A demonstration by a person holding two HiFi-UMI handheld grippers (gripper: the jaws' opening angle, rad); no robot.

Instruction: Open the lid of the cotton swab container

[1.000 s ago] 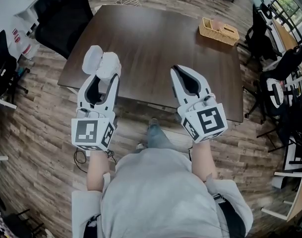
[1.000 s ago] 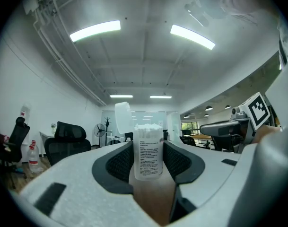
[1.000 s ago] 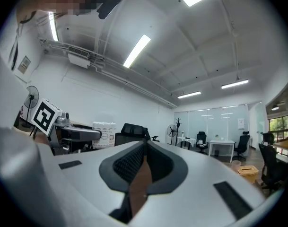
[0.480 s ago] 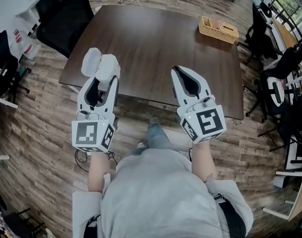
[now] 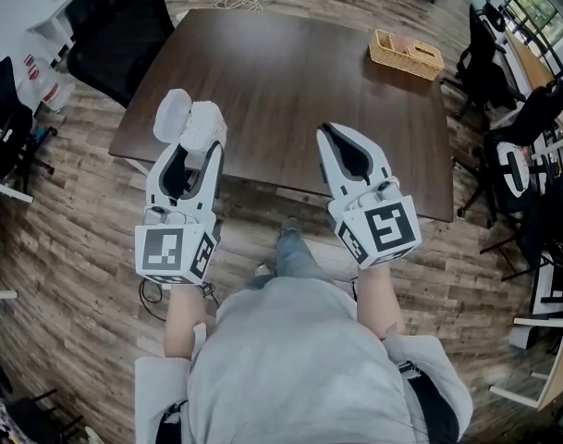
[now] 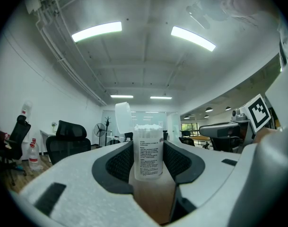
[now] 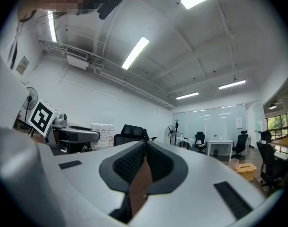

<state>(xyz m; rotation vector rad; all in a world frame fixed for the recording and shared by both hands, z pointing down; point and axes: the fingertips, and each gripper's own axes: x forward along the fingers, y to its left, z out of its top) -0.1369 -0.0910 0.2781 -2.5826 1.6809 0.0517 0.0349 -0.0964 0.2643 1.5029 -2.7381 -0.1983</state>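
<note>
My left gripper (image 5: 197, 142) is shut on a clear cotton swab container (image 5: 201, 124), held upright above the near left edge of the table. The container's white lid (image 5: 173, 114) is flipped open and hangs off to the left. In the left gripper view the container (image 6: 148, 152) stands between the two black pads, white swab tips showing at its top and the lid (image 6: 123, 119) raised beside it. My right gripper (image 5: 329, 130) hovers over the table's near edge, apart from the container. Its jaws (image 7: 144, 146) are pressed together with nothing between them.
A dark brown table (image 5: 290, 72) lies ahead, with a wicker basket (image 5: 408, 55) at its far right corner. A black office chair (image 5: 115, 30) stands at the left and more black chairs (image 5: 531, 128) at the right. The floor is wood plank.
</note>
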